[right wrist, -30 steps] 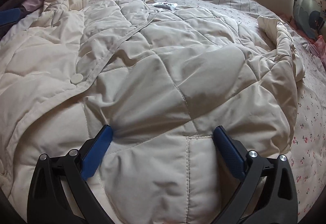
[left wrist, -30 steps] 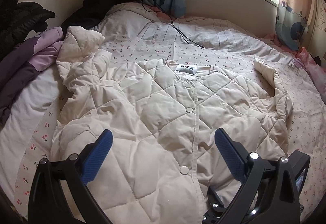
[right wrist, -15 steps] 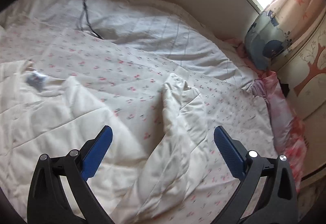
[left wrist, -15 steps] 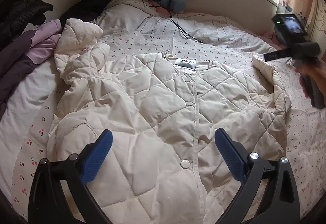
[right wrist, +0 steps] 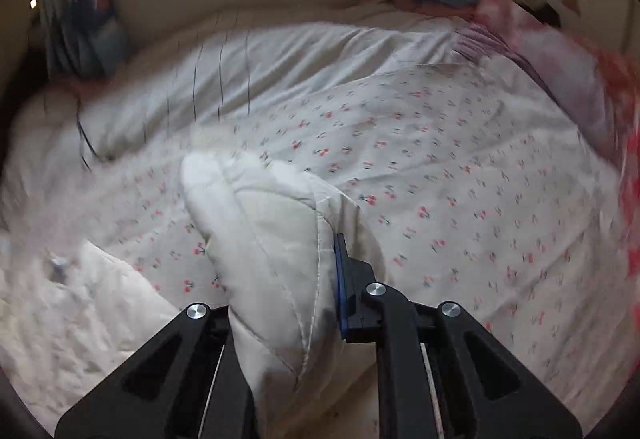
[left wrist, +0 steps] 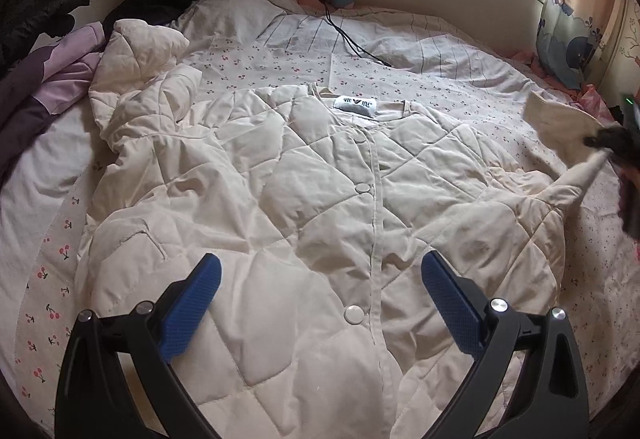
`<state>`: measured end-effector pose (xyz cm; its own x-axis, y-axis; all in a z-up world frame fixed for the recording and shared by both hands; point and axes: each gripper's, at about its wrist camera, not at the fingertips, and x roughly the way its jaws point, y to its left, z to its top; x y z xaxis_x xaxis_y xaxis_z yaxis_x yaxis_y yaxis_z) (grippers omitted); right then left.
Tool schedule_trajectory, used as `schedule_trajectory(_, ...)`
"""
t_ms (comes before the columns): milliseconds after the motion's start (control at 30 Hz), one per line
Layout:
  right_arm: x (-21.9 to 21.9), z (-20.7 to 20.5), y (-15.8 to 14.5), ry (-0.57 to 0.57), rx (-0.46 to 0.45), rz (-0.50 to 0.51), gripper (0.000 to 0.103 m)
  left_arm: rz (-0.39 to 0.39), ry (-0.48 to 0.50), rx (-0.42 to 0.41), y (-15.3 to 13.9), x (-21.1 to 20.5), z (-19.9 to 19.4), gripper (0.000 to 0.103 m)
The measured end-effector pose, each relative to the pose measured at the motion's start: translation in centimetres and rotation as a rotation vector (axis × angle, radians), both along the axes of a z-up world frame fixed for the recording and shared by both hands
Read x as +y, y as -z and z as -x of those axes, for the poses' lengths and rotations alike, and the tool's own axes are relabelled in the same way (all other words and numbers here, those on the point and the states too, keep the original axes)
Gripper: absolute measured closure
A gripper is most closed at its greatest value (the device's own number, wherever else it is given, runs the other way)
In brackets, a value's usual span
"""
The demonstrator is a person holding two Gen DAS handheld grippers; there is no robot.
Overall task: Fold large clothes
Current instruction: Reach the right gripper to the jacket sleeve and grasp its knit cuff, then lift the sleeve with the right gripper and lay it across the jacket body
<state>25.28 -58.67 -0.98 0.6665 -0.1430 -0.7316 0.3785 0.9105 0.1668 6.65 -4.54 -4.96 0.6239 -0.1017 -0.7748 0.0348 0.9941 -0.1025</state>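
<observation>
A cream quilted jacket (left wrist: 320, 207) lies face up on the bed, buttoned, its label at the collar. Its left sleeve (left wrist: 136, 79) is bunched at the upper left. My left gripper (left wrist: 320, 303) is open and hovers over the jacket's lower front, holding nothing. My right gripper (right wrist: 288, 279) is shut on the jacket's right sleeve (right wrist: 264, 223) near the cuff and lifts it off the bed. In the left wrist view the right gripper (left wrist: 616, 143) shows at the far right, with that sleeve (left wrist: 560, 119) raised.
The bed has a cherry-print sheet (left wrist: 44, 279) and a striped quilt (left wrist: 400, 39) with a black cable (left wrist: 348, 39) across it. Purple and black clothes (left wrist: 48, 51) lie at the left. Curtains (left wrist: 568, 19) and a window ledge stand behind the bed.
My right gripper moved from over the jacket body to the right sleeve, closed on it and lifted it. My left gripper stayed open over the jacket's lower front.
</observation>
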Motion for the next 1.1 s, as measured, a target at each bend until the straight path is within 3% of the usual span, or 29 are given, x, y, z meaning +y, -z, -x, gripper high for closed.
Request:
schedule_trajectory(100,-4.2,11.9,1.5,0.06,-0.144,-0.26,0.08,0.024,0.004,0.014,0.1,-0.1,0.1,0.007)
schedule_trajectory(167,-6.0,17.5,5.3,0.109,-0.11,-0.394,0.037,0.049,0.009,0.029,0.3,-0.1,0.3,0.007)
schedule_trajectory(233,-7.5,20.5,8.9,0.172,-0.058,-0.504,0.036,0.056,0.01,0.041,0.4,-0.3,0.5,0.007)
schedule_trajectory(267,-7.7,21.5,9.5,0.159,-0.052,-0.513,0.036,0.058,0.008,0.043,0.5,-0.3,0.6,0.007)
schedule_trajectory(300,-7.5,21.9,9.5,0.139,-0.063,-0.483,0.036,0.056,0.006,0.043,0.5,-0.2,0.8,0.007)
schedule_trajectory(400,-4.0,22.8,6.4,0.108,-0.026,-0.157,0.033,0.035,0.005,0.04,0.5,-0.1,1.0,0.007)
schedule_trajectory(467,-1.2,23.0,4.6,0.076,-0.005,-0.028,0.031,0.031,0.0,0.041,0.5,0.2,0.8,0.007)
schedule_trajectory(567,2.1,25.4,1.4,0.0,-0.065,0.033,0.028,0.059,-0.007,0.052,0.5,0.7,0.4,0.007)
schedule_trajectory(600,3.5,26.3,0.6,-0.029,-0.094,0.08,0.024,0.074,-0.005,0.059,0.5,0.8,0.2,0.007)
schedule_trajectory(633,4.6,27.1,-0.5,-0.08,-0.135,0.088,0.012,0.087,-0.001,0.063,0.4,0.8,0.2,0.007)
schedule_trajectory(667,5.3,28.0,-1.6,-0.094,-0.188,0.076,0.009,0.098,0.002,0.063,0.4,0.6,0.3,0.007)
schedule_trajectory(733,7.2,26.4,-3.7,-0.081,-0.215,0.175,0.007,0.113,0.013,0.062,0.2,0.3,0.4,0.007)
schedule_trajectory(833,11.5,21.2,-3.7,-0.236,-0.08,0.382,0.007,0.11,0.031,0.063,0.2,-0.2,0.6,0.007)
schedule_trajectory(933,14.1,15.2,2.3,-0.379,0.189,0.524,0.007,0.103,0.031,0.066,0.3,-0.3,0.6,0.007)
schedule_trajectory(1000,13.8,13.1,6.7,-0.424,0.319,0.511,0.007,0.112,0.031,0.068,0.3,-0.1,0.6,0.007)
schedule_trajectory(1033,13.0,12.9,7.7,-0.425,0.317,0.448,0.011,0.109,0.033,0.068,0.3,0.0,0.6,0.007)
schedule_trajectory(1100,10.3,13.3,7.2,-0.371,0.244,0.239,0.028,0.099,0.033,0.067,0.3,0.2,0.7,0.007)
